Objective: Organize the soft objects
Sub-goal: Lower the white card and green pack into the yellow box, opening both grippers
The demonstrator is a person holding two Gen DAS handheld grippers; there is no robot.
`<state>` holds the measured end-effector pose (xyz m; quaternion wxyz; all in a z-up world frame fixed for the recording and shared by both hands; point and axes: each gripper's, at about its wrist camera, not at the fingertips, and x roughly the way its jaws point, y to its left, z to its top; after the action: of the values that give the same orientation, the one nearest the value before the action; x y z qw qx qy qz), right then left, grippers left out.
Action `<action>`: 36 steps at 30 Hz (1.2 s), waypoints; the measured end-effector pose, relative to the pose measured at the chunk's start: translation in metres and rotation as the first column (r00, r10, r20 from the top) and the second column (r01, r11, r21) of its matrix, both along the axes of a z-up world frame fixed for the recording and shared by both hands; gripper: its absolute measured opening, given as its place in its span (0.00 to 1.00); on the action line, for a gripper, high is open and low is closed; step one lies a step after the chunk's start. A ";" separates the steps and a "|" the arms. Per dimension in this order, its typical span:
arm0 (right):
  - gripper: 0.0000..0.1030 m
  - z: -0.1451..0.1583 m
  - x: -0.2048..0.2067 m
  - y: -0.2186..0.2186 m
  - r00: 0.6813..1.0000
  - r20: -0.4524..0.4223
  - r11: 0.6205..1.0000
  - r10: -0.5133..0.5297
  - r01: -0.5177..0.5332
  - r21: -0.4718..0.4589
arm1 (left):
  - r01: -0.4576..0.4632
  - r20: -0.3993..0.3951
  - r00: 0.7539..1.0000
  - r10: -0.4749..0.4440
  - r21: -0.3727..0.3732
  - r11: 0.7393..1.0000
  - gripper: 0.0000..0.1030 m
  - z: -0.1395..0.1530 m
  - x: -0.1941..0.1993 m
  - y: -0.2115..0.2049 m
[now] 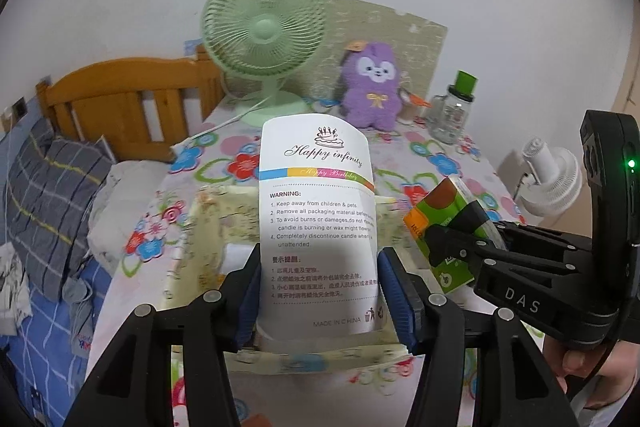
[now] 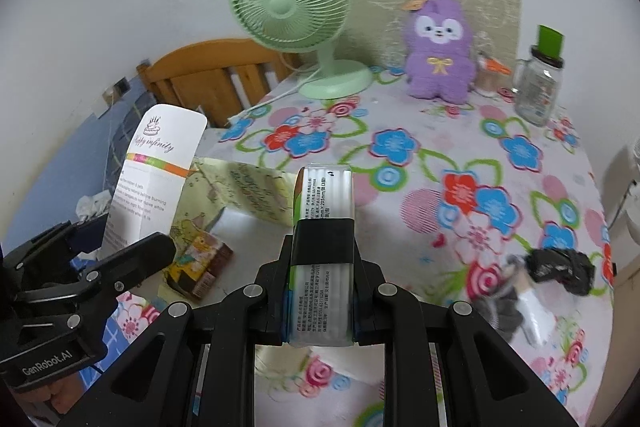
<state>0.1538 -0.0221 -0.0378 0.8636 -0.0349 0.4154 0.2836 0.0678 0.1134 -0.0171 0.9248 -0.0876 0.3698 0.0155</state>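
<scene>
From the left wrist, the left gripper (image 1: 318,291) has its jaws clamped on a white candle packet (image 1: 318,223), held upright above a yellow fabric box (image 1: 216,223) on the table (image 1: 400,163). From the right wrist, the right gripper (image 2: 320,291) has its jaws clamped on a tissue pack (image 2: 324,247) raised over the table beside that box.

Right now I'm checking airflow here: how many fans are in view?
2: a green fan at the table's back, left of the purple plush; a white fan beyond the table's right edge.

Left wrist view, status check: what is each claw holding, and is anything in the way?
Left claw shut on white candle packet. Right claw shut on tissue pack. Both above open yellow fabric box; nothing blocking.
</scene>
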 end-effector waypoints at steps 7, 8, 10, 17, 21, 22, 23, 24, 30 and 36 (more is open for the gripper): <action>0.23 -0.013 0.010 0.034 0.998 -0.024 0.999 0.050 -0.050 -0.020 | -0.047 -0.023 0.999 0.047 -0.008 0.999 0.55 -0.011 0.000 0.023; 0.23 -0.015 0.012 0.039 0.998 -0.027 0.998 0.055 -0.056 -0.025 | -0.052 -0.026 0.998 0.051 -0.008 0.999 0.55 -0.012 0.000 0.026; 0.23 -0.018 0.014 0.044 0.998 -0.031 0.998 0.062 -0.063 -0.031 | -0.060 -0.034 0.998 0.059 -0.009 0.998 0.56 -0.015 0.001 0.031; 0.23 -0.028 0.015 0.058 0.996 -0.050 0.996 0.076 -0.079 -0.051 | -0.072 -0.057 0.996 0.071 -0.014 0.997 0.59 -0.024 0.003 0.039; 0.23 -0.029 0.015 0.064 0.995 -0.045 0.994 0.085 -0.088 -0.059 | -0.072 -0.066 0.995 0.071 -0.021 0.997 0.61 -0.027 0.004 0.043; 0.23 -0.028 0.015 0.066 0.995 -0.043 0.994 0.089 -0.092 -0.058 | -0.075 -0.063 0.995 0.073 -0.023 0.997 0.62 -0.027 0.004 0.045; 0.23 -0.027 0.015 0.067 0.995 -0.040 0.994 0.092 -0.094 -0.058 | -0.078 -0.062 0.995 0.077 -0.026 0.997 0.62 -0.026 0.004 0.047; 0.23 -0.027 0.015 0.068 0.995 -0.036 0.994 0.093 -0.095 -0.057 | -0.080 -0.064 0.995 0.078 -0.028 0.996 0.67 -0.026 0.005 0.048; 0.50 -0.028 0.019 0.071 0.996 -0.034 0.994 0.082 -0.084 -0.072 | -0.099 -0.057 0.994 0.098 -0.016 0.995 0.87 -0.025 0.004 0.052; 0.66 -0.018 0.013 0.067 0.997 0.017 0.995 0.078 -0.077 -0.059 | -0.116 -0.053 0.992 0.115 -0.026 0.993 0.89 -0.025 0.005 0.055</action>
<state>0.1664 0.0447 -0.0562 0.8545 -0.0791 0.4136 0.3043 0.0724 0.1685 -0.0422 0.9112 -0.1221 0.3880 0.0659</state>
